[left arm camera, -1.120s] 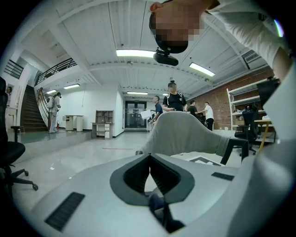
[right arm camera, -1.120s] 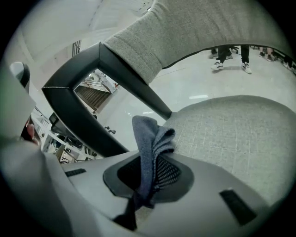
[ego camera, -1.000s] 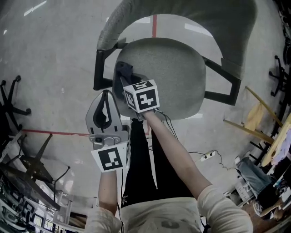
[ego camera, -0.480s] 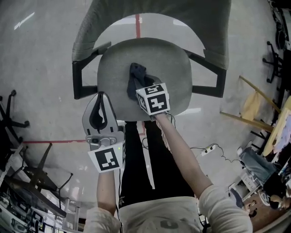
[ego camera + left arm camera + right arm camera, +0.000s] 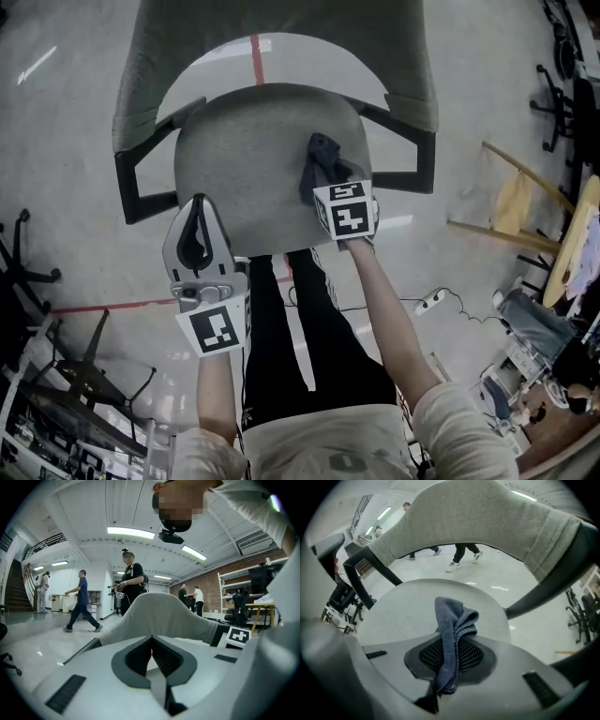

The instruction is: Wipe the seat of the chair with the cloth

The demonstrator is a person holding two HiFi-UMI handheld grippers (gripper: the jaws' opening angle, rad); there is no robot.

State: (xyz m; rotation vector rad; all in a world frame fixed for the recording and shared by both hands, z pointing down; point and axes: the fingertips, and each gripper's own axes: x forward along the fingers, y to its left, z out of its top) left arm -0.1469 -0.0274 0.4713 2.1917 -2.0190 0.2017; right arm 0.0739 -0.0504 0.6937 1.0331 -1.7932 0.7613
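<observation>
Right gripper view: our right gripper (image 5: 450, 644) has its fingers pinching the dark blue cloth (image 5: 451, 616) over the chair seat (image 5: 403, 616). We should press it flat and sweep in overlapping strokes. The left gripper (image 5: 151, 639) idles, fingers pressed together.

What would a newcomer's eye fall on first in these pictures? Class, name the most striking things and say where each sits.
The dark blue cloth, pinched in the right tool, bunches up over the right side of the grey chair seat. The left tool is shut and empty by the seat's front left edge.
</observation>
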